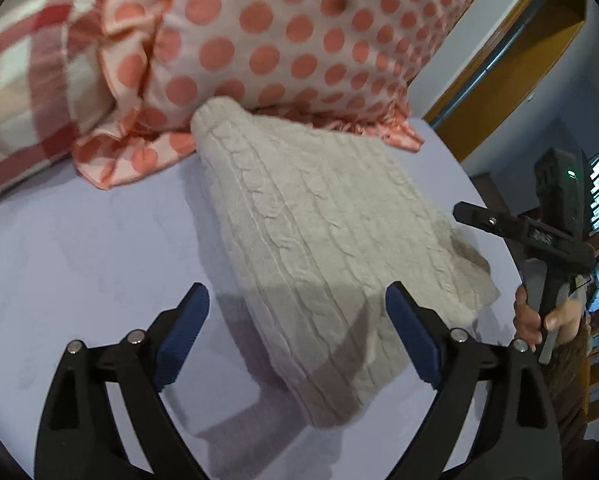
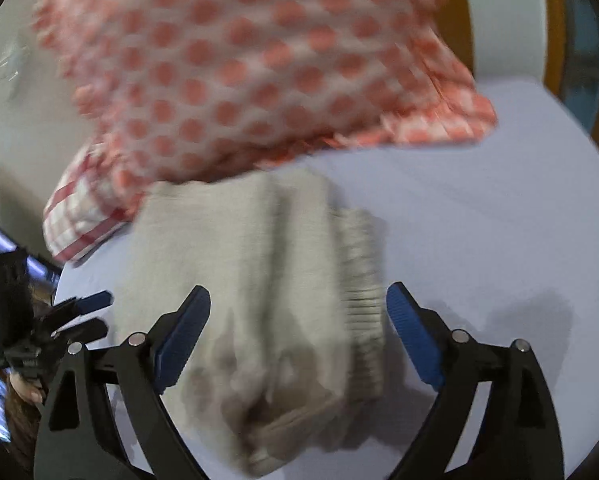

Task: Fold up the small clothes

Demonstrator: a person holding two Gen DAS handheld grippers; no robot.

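Knit garment [image 1: 319, 248], cream, cable-patterned, folded into a long narrow shape on the lavender bed sheet [image 1: 79, 260]. Far end touching the polka-dot pillow [image 1: 283, 36] at the head of the bed; near end lying between the fingers of the left gripper [image 1: 297, 332]. One loose corner spread toward the right edge of the bed.

Left gripper spread wide, blue pads [image 1: 187, 332] on either side of the garment's near end, pinching nothing. Hard to tell whether hovering or resting on the sheet.

Right gripper [image 2: 297, 336] likewise spread wide, holding nothing, the folded knit [image 2: 267, 280] running up between its fingers toward the pillow [image 2: 239, 64]. Ribbed hem [image 2: 363, 312] along the right side of the fold, just inside the right pad. Picture badly blurred, so finer folds probably layered but not clear.

Checked pillow [image 1: 23, 92], red and cream, beside the dotted one at the bed's head, toward the left corner. In the left wrist view, right gripper's black body [image 1: 539, 236] at the right edge of the bed, a hand [image 1: 547, 320] wrapped on its handle. In the right wrist view, left gripper [image 2: 87, 312] at the left edge, near the garment's side.
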